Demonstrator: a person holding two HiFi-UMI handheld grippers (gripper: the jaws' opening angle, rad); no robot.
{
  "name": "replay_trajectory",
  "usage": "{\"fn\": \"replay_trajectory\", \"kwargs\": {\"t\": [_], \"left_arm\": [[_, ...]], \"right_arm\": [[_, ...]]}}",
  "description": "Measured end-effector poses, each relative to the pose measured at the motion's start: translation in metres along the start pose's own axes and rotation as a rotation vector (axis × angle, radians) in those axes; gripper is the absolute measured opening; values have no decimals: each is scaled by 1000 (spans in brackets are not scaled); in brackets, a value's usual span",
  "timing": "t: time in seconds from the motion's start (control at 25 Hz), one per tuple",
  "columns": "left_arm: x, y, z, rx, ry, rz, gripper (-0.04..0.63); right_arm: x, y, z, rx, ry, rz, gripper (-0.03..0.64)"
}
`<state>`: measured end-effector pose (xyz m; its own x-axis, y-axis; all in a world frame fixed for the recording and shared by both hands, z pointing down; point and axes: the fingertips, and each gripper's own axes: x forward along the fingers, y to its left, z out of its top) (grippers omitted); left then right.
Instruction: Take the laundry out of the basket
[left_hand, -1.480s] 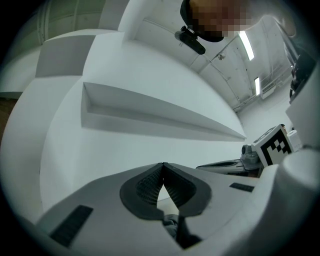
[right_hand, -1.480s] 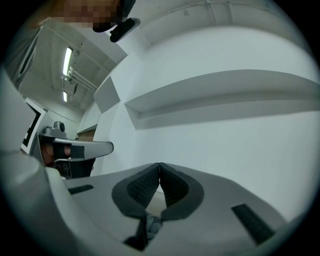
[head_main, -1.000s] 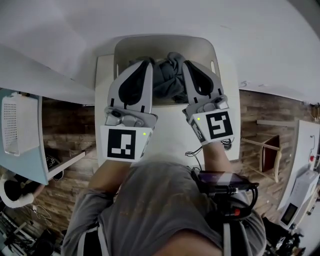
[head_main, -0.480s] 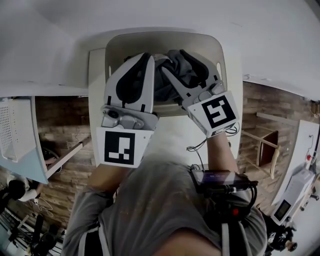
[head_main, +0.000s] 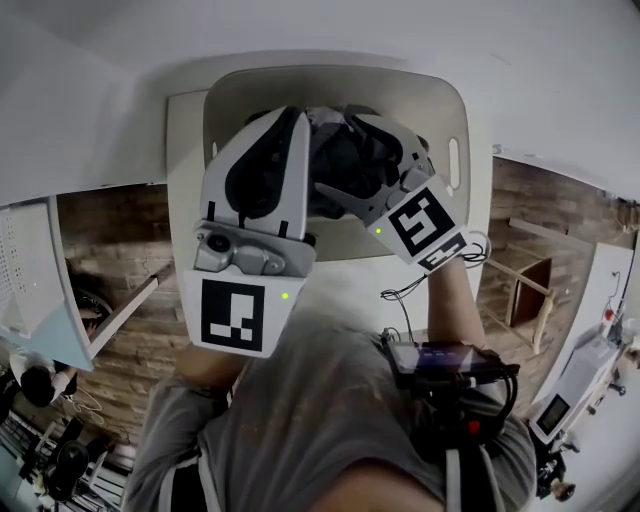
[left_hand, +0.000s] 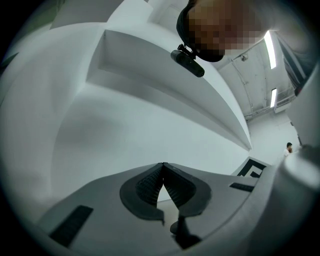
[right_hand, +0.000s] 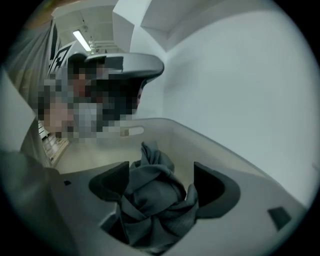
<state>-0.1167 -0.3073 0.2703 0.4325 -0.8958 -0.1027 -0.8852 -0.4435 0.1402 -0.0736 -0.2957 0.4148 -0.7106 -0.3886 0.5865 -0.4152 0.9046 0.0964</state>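
Now the right claw (right_hand: 161, 181) had tipped down into the basket (head_main: 440, 110) at the table's (head_main: 185, 150) far edge, its jaws just opened wide around the grey laundry (right_hand: 152, 205) (not yet pinching it), while the left claw (left_hand: 163, 172) hovered closed on nothing, so the first grab looked imminent.

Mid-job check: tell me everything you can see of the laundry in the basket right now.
The laundry looks like one dark grey piece of soft cloth, crumpled into a knotted bundle of folds with a peak sticking up at its far side. It lies inside the pale plastic basket, below the rim. The right gripper reaches down over it. Its jaws have just been opening and stand wide apart, with the bundle between them but not clamped.
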Motion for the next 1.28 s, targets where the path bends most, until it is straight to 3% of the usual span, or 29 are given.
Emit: {"fn": "replay_trajectory", "kwargs": {"t": [0.36, 0.72, 0.8, 0.96, 1.16, 1.28], "left_arm": [[-5, 9, -1, -34, -10, -7, 8], [-6, 19, -1, -43, -6, -5, 8], [-6, 19, -1, -42, -6, -4, 8], [-5, 16, -1, -41, -9, -5, 8], [-6, 11, 3, -29, -14, -7, 8], [-7, 7, 8, -19, -22, -7, 8]], "right_arm": [[18, 21, -35, -69, 186, 105, 437], [27, 40, -64, -55, 328, 179, 436], [27, 42, -67, -58, 341, 195, 398], [23, 35, -61, -59, 299, 181, 261], [17, 28, -48, -5, 224, 152, 166], [14, 23, -44, 6, 198, 138, 146]]}}
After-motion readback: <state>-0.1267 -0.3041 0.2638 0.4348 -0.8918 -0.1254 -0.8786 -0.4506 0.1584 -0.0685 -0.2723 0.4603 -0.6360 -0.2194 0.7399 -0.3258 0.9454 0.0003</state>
